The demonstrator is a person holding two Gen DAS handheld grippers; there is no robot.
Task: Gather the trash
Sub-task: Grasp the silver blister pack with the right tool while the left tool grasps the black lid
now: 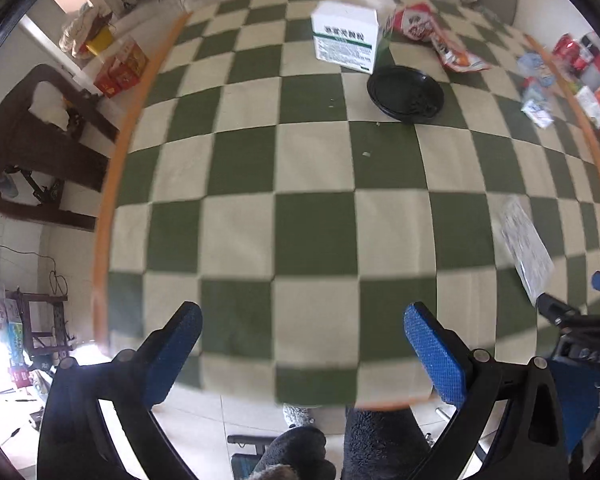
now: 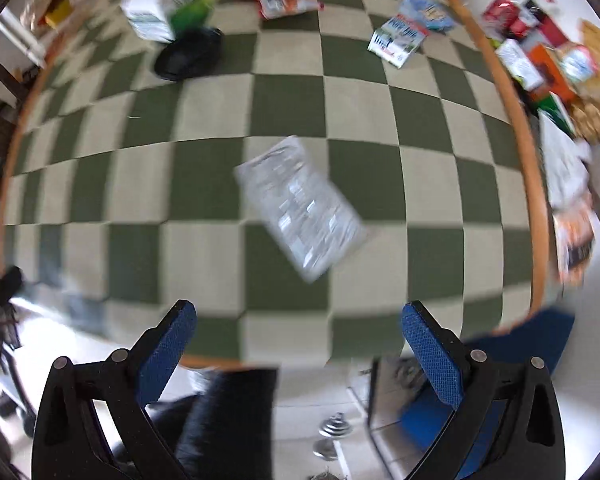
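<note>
Silver wrapper lies on table ahead of right gripper, long axis diagonal; both grippers, including left gripper, released, empty.

white box: green label band, print blurred | other packs: no legible text
</note>
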